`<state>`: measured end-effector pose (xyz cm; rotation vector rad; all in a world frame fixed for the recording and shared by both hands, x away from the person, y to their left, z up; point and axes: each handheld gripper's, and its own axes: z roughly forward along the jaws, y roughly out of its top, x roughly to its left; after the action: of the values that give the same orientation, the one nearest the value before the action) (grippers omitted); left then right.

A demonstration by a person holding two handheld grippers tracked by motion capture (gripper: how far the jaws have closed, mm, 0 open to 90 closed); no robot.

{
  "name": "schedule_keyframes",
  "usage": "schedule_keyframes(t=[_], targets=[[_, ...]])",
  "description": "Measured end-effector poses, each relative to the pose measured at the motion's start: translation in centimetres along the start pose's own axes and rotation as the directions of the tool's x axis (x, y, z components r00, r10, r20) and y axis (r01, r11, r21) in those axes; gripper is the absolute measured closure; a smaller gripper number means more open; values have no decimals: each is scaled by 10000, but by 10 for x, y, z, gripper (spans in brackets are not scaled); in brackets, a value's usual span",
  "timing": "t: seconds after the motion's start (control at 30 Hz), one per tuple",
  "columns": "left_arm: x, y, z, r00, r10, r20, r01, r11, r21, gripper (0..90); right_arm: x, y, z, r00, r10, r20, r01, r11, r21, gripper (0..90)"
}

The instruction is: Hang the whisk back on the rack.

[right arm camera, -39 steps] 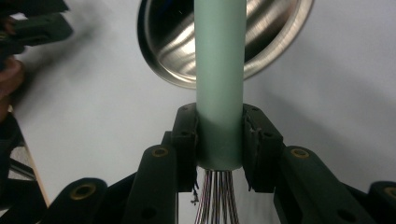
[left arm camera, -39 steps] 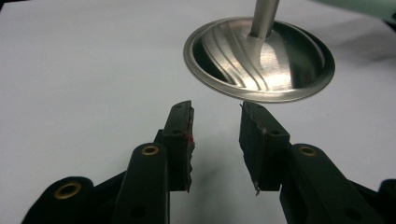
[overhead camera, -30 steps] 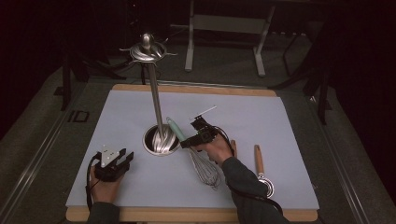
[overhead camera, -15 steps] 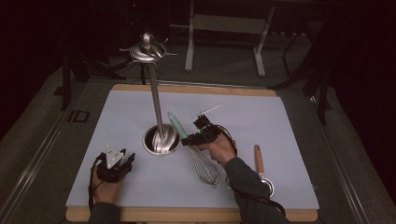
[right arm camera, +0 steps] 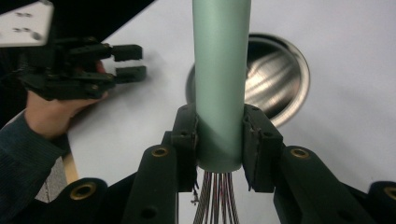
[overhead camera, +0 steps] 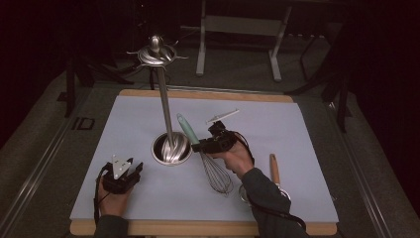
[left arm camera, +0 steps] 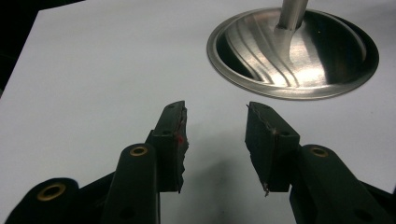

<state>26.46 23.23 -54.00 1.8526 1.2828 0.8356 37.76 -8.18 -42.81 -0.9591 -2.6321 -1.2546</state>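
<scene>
Holding: the right claw [right arm camera: 219, 140] is clamped on the whisk [overhead camera: 216, 173] at the base of its pale green handle [right arm camera: 221, 70].
Whisk's place: its wire end is low over the surface [overhead camera: 307, 129], the handle slanting up toward the steel stand [overhead camera: 171, 148].
Long axis: from wire end near the person up and away to the stand's round base, just beside the handle tip.
Nearer hand: the right.
Left claw [left arm camera: 215, 140]: has just been opening, nothing between its jaws, resting on the surface short of the base.
Writing: none legible.
</scene>
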Motion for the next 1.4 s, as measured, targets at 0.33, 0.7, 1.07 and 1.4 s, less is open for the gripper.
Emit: schedule_keyframes(t=[0.33, 0.7, 1.07, 1.4], targets=[[1, 0, 0, 10000, -51, 56, 50, 10000, 50, 580, 15, 9, -10, 9919, -1271, 48, 1272, 9906, -500, 689], [2, 0, 0, 9999, -141, 38, 141, 9999, 29, 573, 28, 19, -26, 9760, -2176, -114, 2146, 9688, -1243, 689], [1, 0, 1, 9999, -164, -11, 164, 9999, 40, 571, 36, 31, -46, 9535, -3010, -158, 2915, 9342, -2059, 689], [2, 0, 0, 9999, -165, 7, 165, 9999, 44, 572, 35, 38, -60, 9436, -3307, -137, 3175, 9162, -2445, 689]])
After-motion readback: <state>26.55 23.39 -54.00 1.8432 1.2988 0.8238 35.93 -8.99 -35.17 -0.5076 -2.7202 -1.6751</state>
